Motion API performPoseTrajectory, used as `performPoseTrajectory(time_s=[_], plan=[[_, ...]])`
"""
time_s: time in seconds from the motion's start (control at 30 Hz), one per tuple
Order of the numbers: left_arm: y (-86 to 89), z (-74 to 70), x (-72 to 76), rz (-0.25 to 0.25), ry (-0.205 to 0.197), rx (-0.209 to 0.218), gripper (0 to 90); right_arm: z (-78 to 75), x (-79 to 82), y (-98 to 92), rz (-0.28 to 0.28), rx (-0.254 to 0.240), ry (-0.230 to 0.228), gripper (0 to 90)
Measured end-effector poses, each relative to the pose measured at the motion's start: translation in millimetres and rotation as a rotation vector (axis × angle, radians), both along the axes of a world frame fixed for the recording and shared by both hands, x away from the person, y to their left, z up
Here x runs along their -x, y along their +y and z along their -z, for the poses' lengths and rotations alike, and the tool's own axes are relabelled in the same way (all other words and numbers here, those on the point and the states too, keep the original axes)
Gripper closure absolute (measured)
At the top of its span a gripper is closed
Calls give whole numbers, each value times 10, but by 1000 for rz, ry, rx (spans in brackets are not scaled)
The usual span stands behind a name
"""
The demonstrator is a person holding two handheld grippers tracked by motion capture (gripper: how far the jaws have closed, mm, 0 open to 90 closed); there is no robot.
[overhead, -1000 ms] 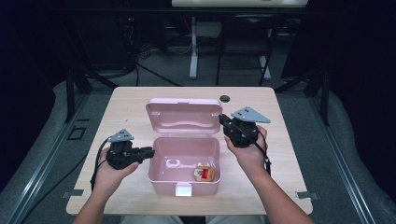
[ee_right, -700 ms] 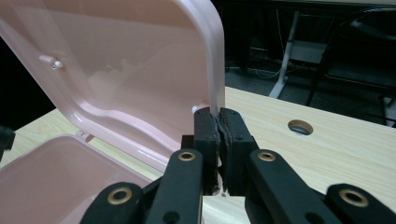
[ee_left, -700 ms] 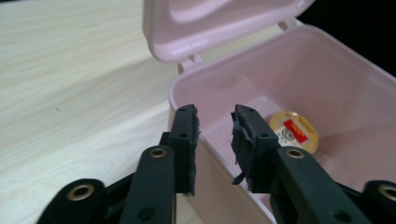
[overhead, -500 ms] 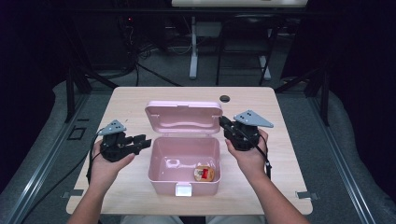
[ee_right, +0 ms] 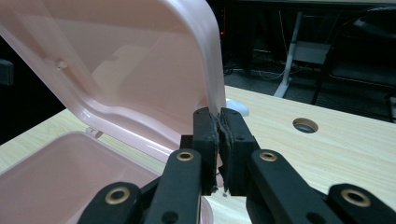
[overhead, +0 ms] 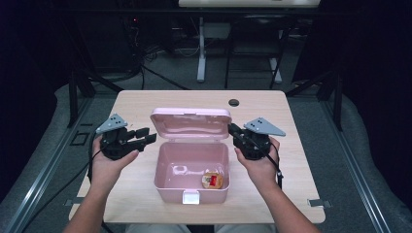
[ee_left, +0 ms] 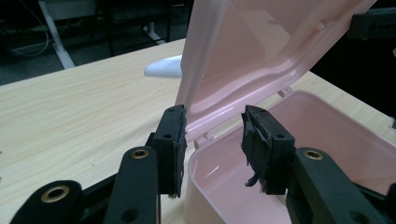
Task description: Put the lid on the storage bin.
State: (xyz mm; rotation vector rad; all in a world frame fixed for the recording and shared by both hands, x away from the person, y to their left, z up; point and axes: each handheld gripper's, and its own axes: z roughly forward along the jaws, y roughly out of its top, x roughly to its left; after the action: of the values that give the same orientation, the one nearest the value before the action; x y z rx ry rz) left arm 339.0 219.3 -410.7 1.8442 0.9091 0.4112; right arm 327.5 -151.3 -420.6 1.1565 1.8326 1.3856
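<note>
A pink lunch box [overhead: 165, 187] stands open mid-table, its lid [overhead: 190, 124] raised upright at the back. A small round orange and red food item [overhead: 212, 180] lies in its front right corner. My left gripper [overhead: 145, 136] hovers by the lid's left edge. Its jaws have just been opening, and in the left gripper view they [ee_left: 212, 126] stand apart, the lid's lower corner [ee_left: 261, 51] between them with no pad pressing on it. My right gripper [overhead: 231, 128] is shut on the lid's right edge [ee_right: 140, 60], pads [ee_right: 218, 123] pinched together on it.
The wooden table [overhead: 291, 194] has a round cable hole [overhead: 234, 102] at the back. A white latch [overhead: 191, 197] sits on the box's front wall. A white rounded part [ee_left: 163, 67] shows behind the lid. Dark floor, cables and another desk's legs [overhead: 201, 48] lie beyond.
My left gripper has lifted and drawn slightly left from the box's side up to the lid's level, and its jaws have spread. The right gripper and lid have stayed put.
</note>
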Motion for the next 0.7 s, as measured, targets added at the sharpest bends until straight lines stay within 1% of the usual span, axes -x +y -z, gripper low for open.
performPoseTrajectory(time_s=[0.37,0.4,0.43,0.47,0.5,0.6,0.63,0.7], plan=[[-29,-157,20,13,-33,-17,651,34,28,-11,-5,-4,13,849],[-34,-190,14,6,-32,-23,654,39,32,-14,-7,-8,16,849],[-34,-190,14,6,-32,-23,654,39,32,-14,-7,-8,16,849],[-42,-223,-6,-4,-38,-27,657,42,34,-16,-8,-8,17,850],[-46,-243,-16,-2,-40,-30,658,43,34,-18,-9,-9,17,849],[-70,-299,-43,-11,-57,-30,663,45,32,-21,-8,-10,19,850],[-70,-299,-43,-11,-57,-30,669,46,31,-22,-9,-11,18,849],[-86,-350,-57,-16,-65,-27,687,46,32,-22,-9,-12,19,849]])
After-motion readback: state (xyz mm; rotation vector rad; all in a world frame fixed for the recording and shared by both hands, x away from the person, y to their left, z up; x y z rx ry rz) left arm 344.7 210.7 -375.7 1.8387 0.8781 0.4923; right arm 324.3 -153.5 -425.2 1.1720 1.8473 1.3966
